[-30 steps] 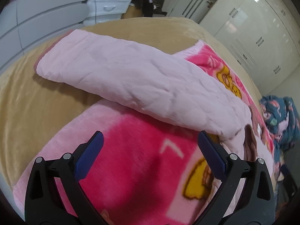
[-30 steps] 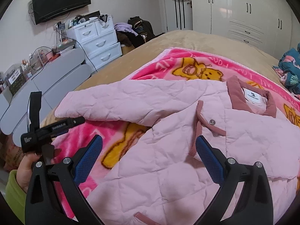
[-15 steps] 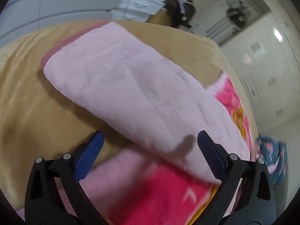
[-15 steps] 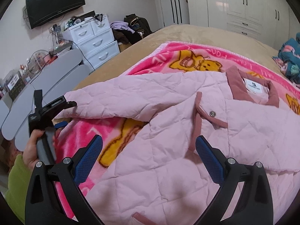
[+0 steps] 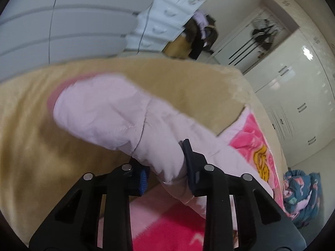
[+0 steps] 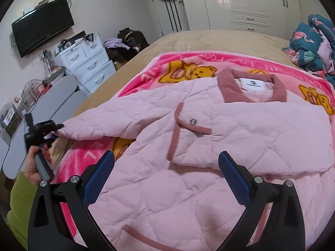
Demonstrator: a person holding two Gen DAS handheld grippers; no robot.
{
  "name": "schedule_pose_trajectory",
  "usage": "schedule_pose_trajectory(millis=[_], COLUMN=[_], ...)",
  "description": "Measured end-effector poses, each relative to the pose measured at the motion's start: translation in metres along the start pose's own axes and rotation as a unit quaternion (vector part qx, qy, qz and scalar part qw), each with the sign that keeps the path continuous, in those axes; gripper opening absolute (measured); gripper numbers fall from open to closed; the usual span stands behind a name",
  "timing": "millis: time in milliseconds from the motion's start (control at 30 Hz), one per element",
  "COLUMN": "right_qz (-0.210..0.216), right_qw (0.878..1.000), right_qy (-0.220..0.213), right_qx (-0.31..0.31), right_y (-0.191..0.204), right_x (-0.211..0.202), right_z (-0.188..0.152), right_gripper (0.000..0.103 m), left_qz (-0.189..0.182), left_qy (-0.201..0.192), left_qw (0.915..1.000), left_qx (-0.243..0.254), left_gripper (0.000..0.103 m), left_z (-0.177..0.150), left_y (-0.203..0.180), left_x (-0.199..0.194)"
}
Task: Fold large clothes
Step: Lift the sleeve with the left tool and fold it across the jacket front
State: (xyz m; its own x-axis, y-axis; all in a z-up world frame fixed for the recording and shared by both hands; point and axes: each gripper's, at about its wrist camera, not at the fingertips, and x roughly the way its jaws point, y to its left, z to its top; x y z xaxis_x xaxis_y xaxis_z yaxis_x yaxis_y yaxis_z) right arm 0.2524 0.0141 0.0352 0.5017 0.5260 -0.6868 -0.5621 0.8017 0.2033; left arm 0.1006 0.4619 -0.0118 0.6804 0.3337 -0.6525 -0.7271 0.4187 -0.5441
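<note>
Bedroom with a wide bed [image 6: 209,36] under a tan cover, white wardrobes at the far wall and a white drawer chest to the left. On the bed lies a fuzzy hot-pink blanket [image 6: 184,62] printed with yellow bears, and spread on it is the task's thing, a pale pink quilted jacket [image 6: 240,129], puffy, diamond-stitched, trimmed in dusty rose at the collar, placket and cuff. One sleeve is already laid across the chest; the other sleeve [image 6: 108,123] stretches out long and straight from the body toward the left edge of the bed, its far end reaching off the blanket onto the tan cover. That long axis matters most for what comes next: the sleeve runs away from the jacket's body, so folding it probably means carrying its end back across toward the collar. The left tongs [image 5: 165,167] are at that sleeve, closing on it with the padded cloth bunched between the pads a little short of the rose cuff [image 5: 56,92]. The right tongs [image 6: 167,171] hover spread wide and empty over the jacket's lower front, touching nothing. A hand [image 6: 35,163] in a lime-green sleeve carries the left tool.
</note>
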Motion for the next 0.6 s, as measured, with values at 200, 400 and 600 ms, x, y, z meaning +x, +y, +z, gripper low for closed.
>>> schedule_pose_trajectory(millis=[200,400,600], right_qz=[-0.005,-0.009,-0.008], right_qw=[1.000,0.999,0.998], right_qy=[-0.011,-0.029,-0.045], right_qx=[0.017,0.034,0.049], right_y=[-0.018,-0.033,-0.047], right_x=[-0.020,-0.041,-0.062], right_z=[-0.005,-0.007,-0.010], right_gripper=[0.099,0.099,0.099], left_qz=[-0.032,-0.066,-0.092], left_qy=[-0.052,-0.079,-0.099], left_qw=[0.9970,0.9902,0.9806], left_qx=[0.048,0.095,0.142], left_gripper=[0.016,0.014,0.014], left_z=[0.006,0.002,-0.015], left_y=[-0.051,-0.101,-0.150], left_x=[-0.045,-0.083,-0.116])
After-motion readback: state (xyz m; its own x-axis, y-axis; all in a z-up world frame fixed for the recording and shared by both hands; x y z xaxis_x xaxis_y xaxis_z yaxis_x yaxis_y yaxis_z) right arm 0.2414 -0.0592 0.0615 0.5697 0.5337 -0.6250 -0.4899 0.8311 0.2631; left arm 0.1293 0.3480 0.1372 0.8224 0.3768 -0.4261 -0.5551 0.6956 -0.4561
